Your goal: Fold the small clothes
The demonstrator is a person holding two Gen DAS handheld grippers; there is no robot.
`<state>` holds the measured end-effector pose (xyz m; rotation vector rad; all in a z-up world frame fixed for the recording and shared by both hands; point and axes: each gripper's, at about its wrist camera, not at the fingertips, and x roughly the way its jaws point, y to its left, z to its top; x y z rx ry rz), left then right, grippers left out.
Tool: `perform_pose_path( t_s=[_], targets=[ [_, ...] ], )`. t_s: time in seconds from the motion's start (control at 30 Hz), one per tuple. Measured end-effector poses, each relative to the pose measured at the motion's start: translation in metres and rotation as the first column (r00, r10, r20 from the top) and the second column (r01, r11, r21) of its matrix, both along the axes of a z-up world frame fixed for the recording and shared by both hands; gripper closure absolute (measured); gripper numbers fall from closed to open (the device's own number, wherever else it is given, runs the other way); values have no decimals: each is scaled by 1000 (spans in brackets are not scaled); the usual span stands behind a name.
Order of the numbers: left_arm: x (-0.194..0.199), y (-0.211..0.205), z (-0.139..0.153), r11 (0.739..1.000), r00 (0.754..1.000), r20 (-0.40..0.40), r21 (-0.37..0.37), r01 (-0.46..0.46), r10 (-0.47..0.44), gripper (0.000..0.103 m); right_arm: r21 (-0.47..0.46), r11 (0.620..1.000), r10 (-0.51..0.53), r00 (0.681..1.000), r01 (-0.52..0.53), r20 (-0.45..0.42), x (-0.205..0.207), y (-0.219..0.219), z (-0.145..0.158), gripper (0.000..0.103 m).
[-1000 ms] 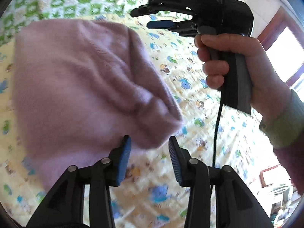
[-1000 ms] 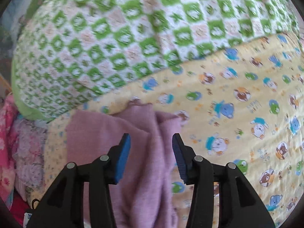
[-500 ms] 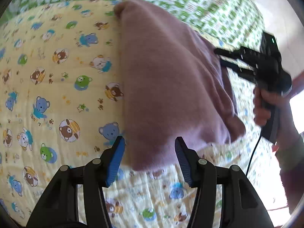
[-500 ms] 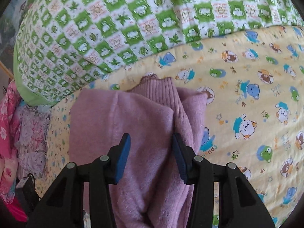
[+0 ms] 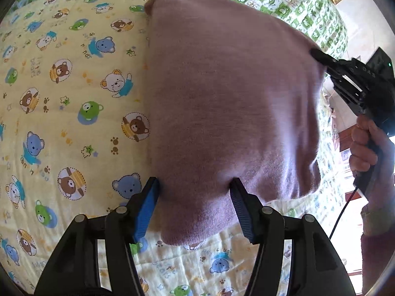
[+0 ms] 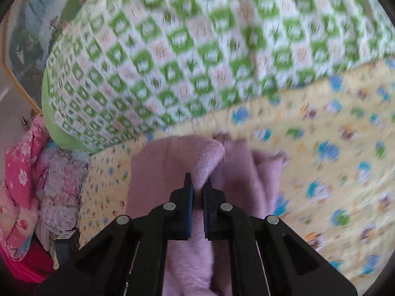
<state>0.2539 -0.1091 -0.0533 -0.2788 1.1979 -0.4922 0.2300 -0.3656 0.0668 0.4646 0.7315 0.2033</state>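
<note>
A small pink knitted garment (image 5: 222, 86) lies spread on the yellow bear-print quilt (image 5: 61, 98). My left gripper (image 5: 193, 181) points down at its near corner. Its jaws are opening, the corner lies between the blue pads, and they do not pinch it. My right gripper (image 6: 198, 178) is shut on a raised fold of the pink garment (image 6: 153, 172). In the left wrist view the right gripper (image 5: 314, 53) grips the garment's far right edge, held by a person's hand (image 5: 365, 143).
A green-and-white checked quilt (image 6: 172, 49) covers the far part of the bed. Pink floral bedding (image 6: 22, 172) is piled off the bed's left edge. Bare yellow quilt (image 6: 333, 160) stretches to the right of the garment.
The garment went from hanging in front of the left camera to lying on the quilt. The left jaws widened. The right jaws closed on a fold of the garment and lifted it slightly.
</note>
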Motion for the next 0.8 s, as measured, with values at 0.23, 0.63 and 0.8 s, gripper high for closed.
perform_pose_path(
  t_s=[0.23,0.63,0.8],
  targets=[
    [-1,-13,-6,999,998,-23,7,52,-52,40,-96,991,-105,980,90,-166,17,-26,-64,96],
    [-9,-24,-19,998,996,-65,20,65,-64,40,-76,987,-151,978,142,-141,-29,-14,-48,68],
    [-12,-9,-7,999,998,-46,-10,32,-33,40,0,994,-111,982,112,-152,-96,1,-53,50]
  ],
)
